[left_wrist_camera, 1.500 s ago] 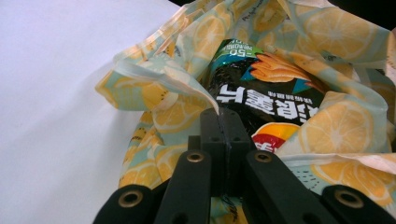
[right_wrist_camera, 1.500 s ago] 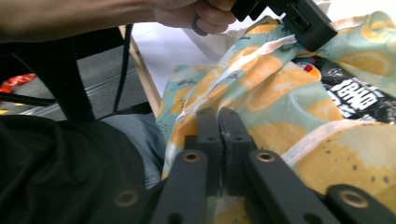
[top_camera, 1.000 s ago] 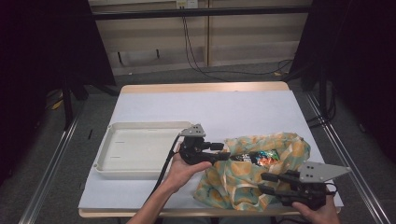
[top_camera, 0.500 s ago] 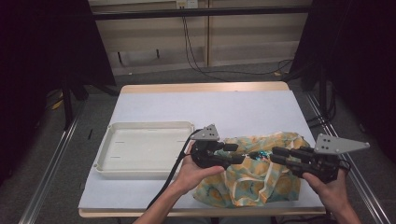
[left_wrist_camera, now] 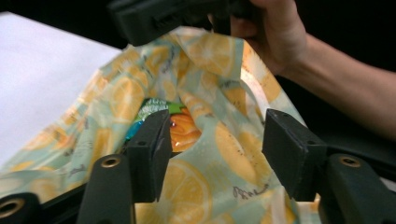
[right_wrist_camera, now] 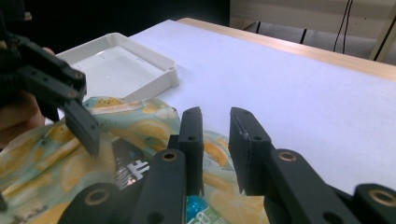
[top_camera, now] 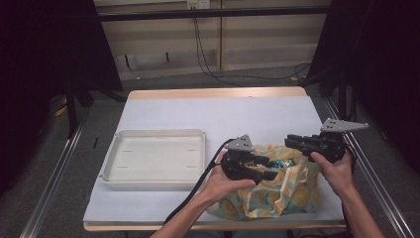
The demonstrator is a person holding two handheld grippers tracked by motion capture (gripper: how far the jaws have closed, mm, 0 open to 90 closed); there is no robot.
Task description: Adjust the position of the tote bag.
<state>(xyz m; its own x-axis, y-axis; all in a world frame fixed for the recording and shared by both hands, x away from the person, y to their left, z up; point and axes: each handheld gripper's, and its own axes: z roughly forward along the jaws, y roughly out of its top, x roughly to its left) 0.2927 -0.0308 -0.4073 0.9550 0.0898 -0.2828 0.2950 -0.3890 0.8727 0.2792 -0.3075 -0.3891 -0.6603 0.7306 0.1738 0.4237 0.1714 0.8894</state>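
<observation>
A soft bag with a lemon print (top_camera: 289, 191) lies bunched at the front right of the white table (top_camera: 223, 116), with its mouth open. Snack packets (left_wrist_camera: 182, 128) show inside, among them a dark one (right_wrist_camera: 126, 172). My left gripper (top_camera: 271, 168) reaches into the mouth from the left. Its jaws (left_wrist_camera: 217, 121) have just been opening and stand open, with bag fabric (left_wrist_camera: 219, 149) loose between them. My right gripper (top_camera: 291, 142) hovers over the bag's far right edge. Its jaws (right_wrist_camera: 215, 114) have been closing to a narrow gap, and nothing is pinched in it.
An empty white tray (top_camera: 111, 171) sits on the table left of the bag, and its corner (right_wrist_camera: 173, 72) shows beyond my left gripper (right_wrist_camera: 81, 112). The right gripper (left_wrist_camera: 154, 18) and its hand (left_wrist_camera: 275, 32) hang above the bag. The table's right edge and a metal rail (top_camera: 369, 171) are close.
The right gripper moved from the front right corner back and up over the bag's far edge. The left gripper shifted right into the bag's mouth. The bag went from spread flat to bunched.
</observation>
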